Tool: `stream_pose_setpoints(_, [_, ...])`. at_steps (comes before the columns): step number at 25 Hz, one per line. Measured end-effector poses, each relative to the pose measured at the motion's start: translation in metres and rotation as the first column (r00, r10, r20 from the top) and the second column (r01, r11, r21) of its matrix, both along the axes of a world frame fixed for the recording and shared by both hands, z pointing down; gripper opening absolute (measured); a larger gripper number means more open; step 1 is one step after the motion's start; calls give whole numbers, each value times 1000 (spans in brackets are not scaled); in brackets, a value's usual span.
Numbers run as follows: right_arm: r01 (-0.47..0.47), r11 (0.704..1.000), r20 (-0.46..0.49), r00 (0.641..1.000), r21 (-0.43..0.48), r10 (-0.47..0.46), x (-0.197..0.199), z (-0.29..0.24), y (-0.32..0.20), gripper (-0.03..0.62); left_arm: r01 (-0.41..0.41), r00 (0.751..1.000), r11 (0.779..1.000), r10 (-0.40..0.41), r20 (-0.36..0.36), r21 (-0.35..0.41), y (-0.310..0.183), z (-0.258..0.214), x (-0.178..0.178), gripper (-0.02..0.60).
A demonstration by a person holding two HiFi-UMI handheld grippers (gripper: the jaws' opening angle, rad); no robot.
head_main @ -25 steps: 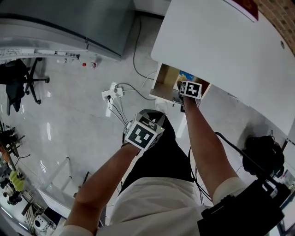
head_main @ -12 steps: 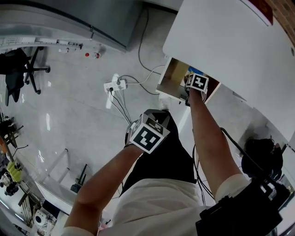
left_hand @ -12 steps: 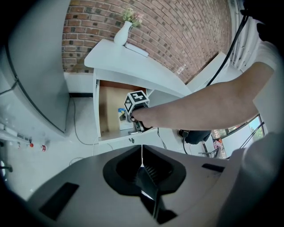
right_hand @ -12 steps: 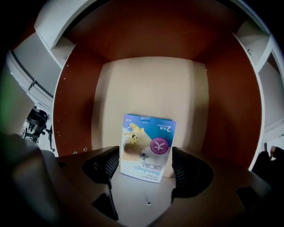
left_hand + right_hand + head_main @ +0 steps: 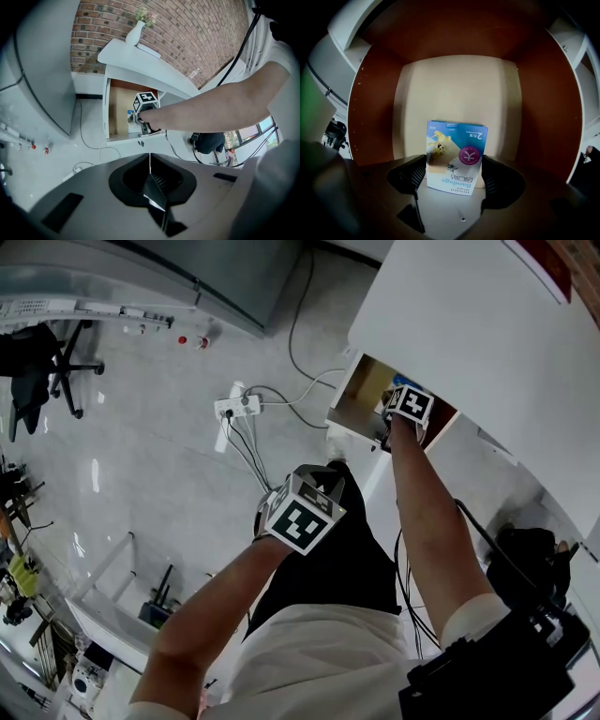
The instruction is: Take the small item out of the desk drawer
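Note:
The desk drawer (image 5: 359,397) stands pulled out from under the white desk (image 5: 469,324). A small blue and beige bandage box (image 5: 457,154) lies flat on its pale floor (image 5: 454,89). My right gripper (image 5: 453,174) points steeply down into the drawer, open. Its two black pads sit either side of the box's near end, close to its edges. In the head view the right gripper (image 5: 405,411) covers the box. My left gripper (image 5: 150,177) is shut and empty. It hangs over the person's lap (image 5: 314,486), well short of the drawer (image 5: 117,108).
A power strip with cables (image 5: 239,407) lies on the glossy floor left of the drawer. A white vase (image 5: 136,33) stands on the desk top against a brick wall. A black bag (image 5: 530,559) sits at the right, a grey cabinet (image 5: 187,268) at the upper left.
The right gripper has sunk lower into the drawer, and the box's blue corner no longer shows in the head view. The left gripper has dropped a little.

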State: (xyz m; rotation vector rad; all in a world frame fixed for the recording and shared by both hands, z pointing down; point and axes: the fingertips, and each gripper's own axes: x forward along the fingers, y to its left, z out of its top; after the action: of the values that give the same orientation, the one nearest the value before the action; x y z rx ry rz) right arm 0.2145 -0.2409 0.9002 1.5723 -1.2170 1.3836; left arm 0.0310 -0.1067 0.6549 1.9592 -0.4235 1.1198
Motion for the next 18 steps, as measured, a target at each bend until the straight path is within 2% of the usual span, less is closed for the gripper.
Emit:
stream_pose_setpoints(5, [-9,999,1,1000,-36,9,-2,3,-1,354,10,1000,1000,-10,1,-11,2,4,-5,26])
stream_pose_setpoints(9, [-8,1000,5,1000,-26,8,-3,1,-1,353,10,1000,1000,-10,0,-14,3,5,-7,26])
stream_pose_setpoints(18, [79,997,-14,997,27,-78,-4,-13,-9,353,11,1000,1000,-11,0,-8,0,4,-11,26])
